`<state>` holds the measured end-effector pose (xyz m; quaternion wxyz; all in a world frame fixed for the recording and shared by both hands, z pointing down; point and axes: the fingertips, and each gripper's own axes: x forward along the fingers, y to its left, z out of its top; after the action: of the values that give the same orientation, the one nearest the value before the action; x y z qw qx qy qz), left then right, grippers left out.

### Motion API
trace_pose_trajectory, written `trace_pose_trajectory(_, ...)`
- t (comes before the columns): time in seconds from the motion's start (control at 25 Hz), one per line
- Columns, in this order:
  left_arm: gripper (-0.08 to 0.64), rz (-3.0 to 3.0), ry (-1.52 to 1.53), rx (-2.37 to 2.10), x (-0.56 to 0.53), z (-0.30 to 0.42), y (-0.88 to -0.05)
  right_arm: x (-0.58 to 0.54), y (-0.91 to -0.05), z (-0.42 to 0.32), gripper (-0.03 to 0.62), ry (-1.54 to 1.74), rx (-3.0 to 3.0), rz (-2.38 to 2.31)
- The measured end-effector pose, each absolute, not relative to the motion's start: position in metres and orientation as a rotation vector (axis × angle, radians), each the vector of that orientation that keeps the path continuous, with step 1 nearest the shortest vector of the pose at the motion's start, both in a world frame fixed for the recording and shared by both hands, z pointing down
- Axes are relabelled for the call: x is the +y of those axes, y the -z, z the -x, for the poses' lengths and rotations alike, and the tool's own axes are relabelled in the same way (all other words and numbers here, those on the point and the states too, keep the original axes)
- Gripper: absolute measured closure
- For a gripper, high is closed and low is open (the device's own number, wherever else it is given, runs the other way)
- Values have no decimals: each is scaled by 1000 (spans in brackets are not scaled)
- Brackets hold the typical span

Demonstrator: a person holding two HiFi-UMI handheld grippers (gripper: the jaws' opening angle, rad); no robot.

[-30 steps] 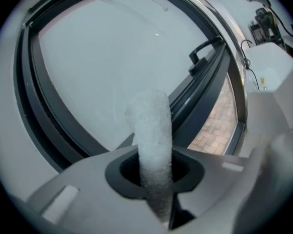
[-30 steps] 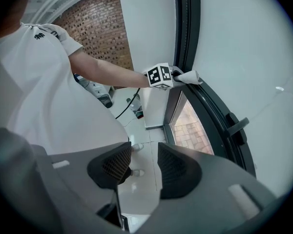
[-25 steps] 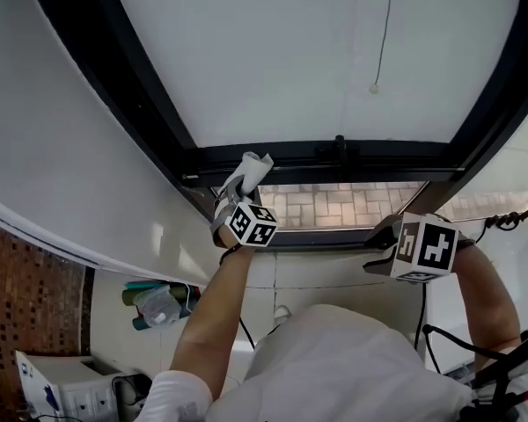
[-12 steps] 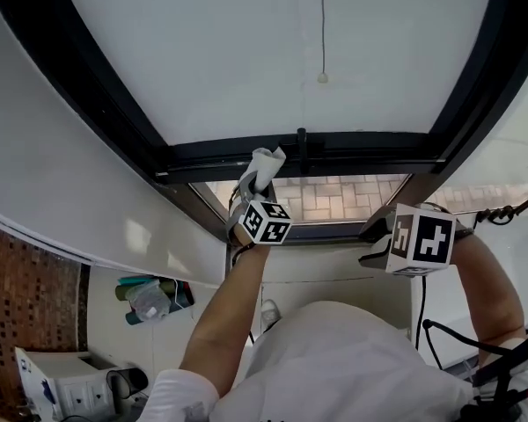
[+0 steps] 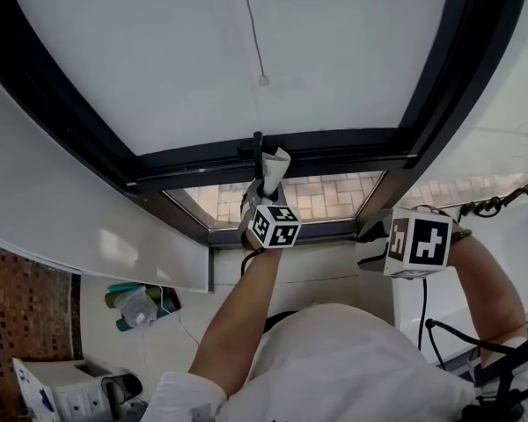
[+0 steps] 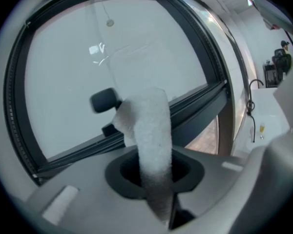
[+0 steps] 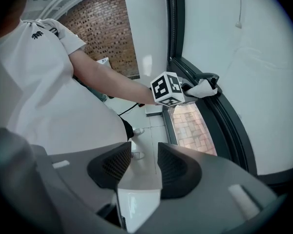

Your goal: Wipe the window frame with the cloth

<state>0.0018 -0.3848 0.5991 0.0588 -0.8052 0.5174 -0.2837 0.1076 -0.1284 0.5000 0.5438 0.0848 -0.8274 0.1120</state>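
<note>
A white cloth sticks up from my left gripper, which is shut on it. The cloth's tip rests against the black window frame at its lower rail, right beside a black handle. In the left gripper view the cloth rises between the jaws, with the handle just left of it and the frame rail behind. My right gripper hovers lower right, near the frame's corner post, open and holding nothing. The right gripper view shows its own jaws apart and the cloth on the frame.
A blind cord with a small bead hangs in front of the pale glass. Paving shows through the lower pane. Bottles and a white appliance sit on the floor at lower left. Cables run at right.
My left gripper has carried the cloth to the right along the lower rail until it reached the handle. The right gripper has stayed near the corner post.
</note>
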Motion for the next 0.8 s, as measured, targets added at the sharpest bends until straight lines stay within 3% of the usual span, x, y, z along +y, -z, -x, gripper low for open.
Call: trace_pose_trajectory(0.8,469,2683,696,1262,-345,-245,-604,-75,-523,-206,419,-488,-1928,-374)
